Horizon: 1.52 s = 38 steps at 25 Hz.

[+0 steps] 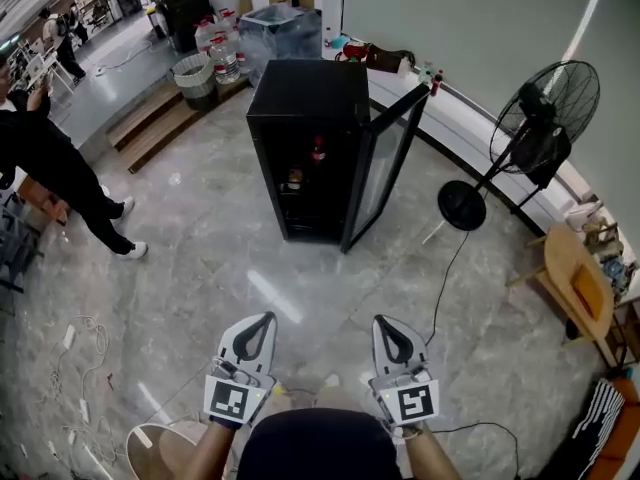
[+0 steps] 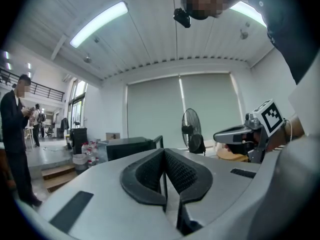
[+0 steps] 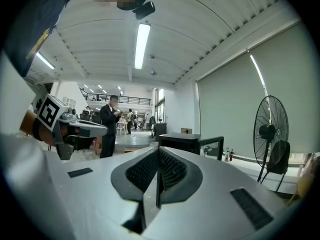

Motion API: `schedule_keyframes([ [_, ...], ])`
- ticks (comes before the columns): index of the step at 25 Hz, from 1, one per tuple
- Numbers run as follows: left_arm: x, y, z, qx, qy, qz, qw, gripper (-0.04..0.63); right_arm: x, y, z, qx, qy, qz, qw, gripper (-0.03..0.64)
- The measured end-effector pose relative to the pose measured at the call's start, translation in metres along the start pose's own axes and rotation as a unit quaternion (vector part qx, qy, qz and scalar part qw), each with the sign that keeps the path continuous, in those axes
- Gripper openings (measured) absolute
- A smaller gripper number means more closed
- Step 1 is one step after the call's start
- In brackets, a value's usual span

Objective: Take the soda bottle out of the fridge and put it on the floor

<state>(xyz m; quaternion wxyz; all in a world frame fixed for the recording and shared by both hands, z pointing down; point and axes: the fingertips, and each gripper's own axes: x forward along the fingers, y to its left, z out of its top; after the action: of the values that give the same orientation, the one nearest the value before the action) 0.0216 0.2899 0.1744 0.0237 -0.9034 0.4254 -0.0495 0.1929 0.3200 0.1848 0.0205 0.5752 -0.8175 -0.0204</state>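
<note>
A black fridge [image 1: 300, 98] stands on the marble floor ahead of me, its glass door [image 1: 385, 163] swung open to the right. On a shelf inside stands a bottle with a red cap [image 1: 318, 151], with another small item [image 1: 294, 179] lower down. My left gripper [image 1: 264, 320] and right gripper [image 1: 384, 324] are held side by side low in the head view, well short of the fridge. Both are shut and hold nothing. The fridge [image 2: 131, 146] shows beyond the left jaws, and the fridge [image 3: 186, 143] also beyond the right jaws.
A standing fan [image 1: 545, 118] with a round base [image 1: 461, 205] is right of the fridge, its cable trailing over the floor. A person in black [image 1: 50, 168] stands at the left. Wooden steps [image 1: 150, 123] and a bin [image 1: 195, 76] lie behind; a wooden chair [image 1: 580, 278] is at right.
</note>
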Motion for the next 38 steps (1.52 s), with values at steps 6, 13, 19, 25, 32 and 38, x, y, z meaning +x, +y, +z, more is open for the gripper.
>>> schedule_keyframes([
  [6,0.008,-0.005,0.003,0.009,0.009,0.014,0.9998,0.018,-0.005,-0.014,-0.009,0.011,0.016,0.008,1.0,-0.006],
  [13,0.014,-0.009,0.014,0.007,0.009,0.037,0.9993,0.018,0.001,-0.025,-0.013,0.021,0.024,0.03,0.999,-0.006],
  [19,0.021,0.009,0.002,0.009,0.022,0.045,0.9987,0.018,0.021,-0.025,-0.021,0.023,0.033,0.036,0.999,-0.006],
  [25,0.044,0.042,-0.001,-0.024,0.001,0.035,0.9991,0.018,0.052,-0.024,-0.024,0.016,0.039,0.02,0.999,-0.006],
  [32,0.068,0.103,0.001,-0.038,-0.024,0.017,0.9989,0.018,0.105,0.0,-0.019,0.029,0.055,0.001,0.998,-0.006],
  [38,0.081,0.155,-0.007,-0.071,-0.034,-0.01,0.9968,0.018,0.144,0.022,-0.025,0.021,0.084,-0.029,0.996,-0.006],
])
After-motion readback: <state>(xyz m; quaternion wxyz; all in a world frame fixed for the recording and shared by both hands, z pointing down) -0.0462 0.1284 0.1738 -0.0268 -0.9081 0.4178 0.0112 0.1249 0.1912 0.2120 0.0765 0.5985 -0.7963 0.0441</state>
